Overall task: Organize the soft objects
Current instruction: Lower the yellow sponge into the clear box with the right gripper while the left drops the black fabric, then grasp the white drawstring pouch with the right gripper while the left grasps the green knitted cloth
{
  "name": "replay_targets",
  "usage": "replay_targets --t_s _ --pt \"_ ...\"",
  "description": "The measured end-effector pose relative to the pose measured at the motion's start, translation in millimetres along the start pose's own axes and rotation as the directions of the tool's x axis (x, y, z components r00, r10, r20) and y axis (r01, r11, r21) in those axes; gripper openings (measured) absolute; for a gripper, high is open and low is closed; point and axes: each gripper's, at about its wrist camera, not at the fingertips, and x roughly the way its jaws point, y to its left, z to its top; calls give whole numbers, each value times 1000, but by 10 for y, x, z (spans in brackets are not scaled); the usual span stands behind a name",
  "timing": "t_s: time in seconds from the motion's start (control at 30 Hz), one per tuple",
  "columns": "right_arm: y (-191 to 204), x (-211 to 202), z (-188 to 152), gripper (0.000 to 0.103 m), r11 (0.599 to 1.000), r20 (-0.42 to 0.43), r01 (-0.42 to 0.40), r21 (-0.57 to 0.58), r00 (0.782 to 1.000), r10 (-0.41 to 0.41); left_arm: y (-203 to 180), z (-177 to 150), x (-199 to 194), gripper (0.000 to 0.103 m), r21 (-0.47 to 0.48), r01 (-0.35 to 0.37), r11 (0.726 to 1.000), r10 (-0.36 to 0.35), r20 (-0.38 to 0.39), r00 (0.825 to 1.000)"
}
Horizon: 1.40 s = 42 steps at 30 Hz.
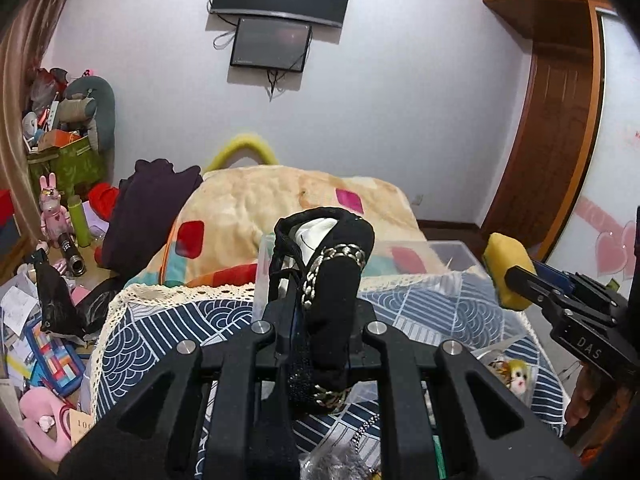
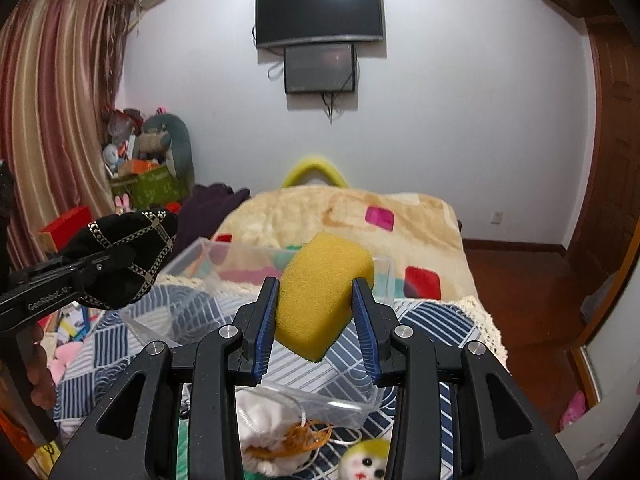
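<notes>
My left gripper (image 1: 320,280) is shut on a black soft pouch with metallic chain trim (image 1: 332,280), held up above the bed; the pouch also shows at the left of the right wrist view (image 2: 128,256). My right gripper (image 2: 316,308) is shut on a yellow sponge (image 2: 324,296), held above the patterned cover; the sponge also shows at the right of the left wrist view (image 1: 508,272). A clear plastic box (image 2: 208,252) stands on the bed just beyond both grippers. A white drawstring bag (image 2: 268,424) and a small yellow-haired doll (image 2: 368,460) lie below my right gripper.
The bed carries a blue-and-white patterned cover (image 1: 168,328) and a cream blanket (image 2: 360,216). Dark clothing (image 1: 148,208) lies at its left. Cluttered floor with toys and boxes (image 1: 44,320) is to the left. A wooden door (image 1: 560,120) is to the right.
</notes>
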Motion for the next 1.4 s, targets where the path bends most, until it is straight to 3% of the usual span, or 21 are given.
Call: replay_targets --t_s 0.2,0.57,0.67,0.73,0.77,0.83,1.0,1.2,1.4 --pt "-10 220 -23 34 1000 -83 -6 -14 997 4 -53 -64 296 14 26 5 1000 -3 -95 996" --pt "7 448 -119 36 999 -187 -5 -34 982 -2 -208 -160 487 15 124 6 992 14 -165 986" --pt "-2 425 -123 37 1000 -192 -11 -24 981 6 -223 -165 478 32 127 -5 992 26 -161 987" --pt "-7 399 -113 42 1000 -191 -23 -12 981 21 -211 -166 464 61 113 -12 994 30 -156 987" --pt "-7 393 -107 47 1000 -190 -27 -10 982 24 -199 -166 443 66 104 -21 994 36 -147 988" --pt "-17 364 -100 55 999 -182 -33 1 983 32 -183 -163 400 69 95 -20 995 33 -134 990" --pt "-41 212 -67 57 999 -149 -44 11 988 45 -171 -126 284 71 94 -15 995 27 -134 991" --pt "-42 -85 -11 65 999 -67 -39 2 997 39 -189 -99 -41 94 72 0 997 6 -82 997" --pt "18 -357 -43 66 998 -10 -62 -23 998 62 -242 -200 -317 98 73 17 997 -13 -55 998"
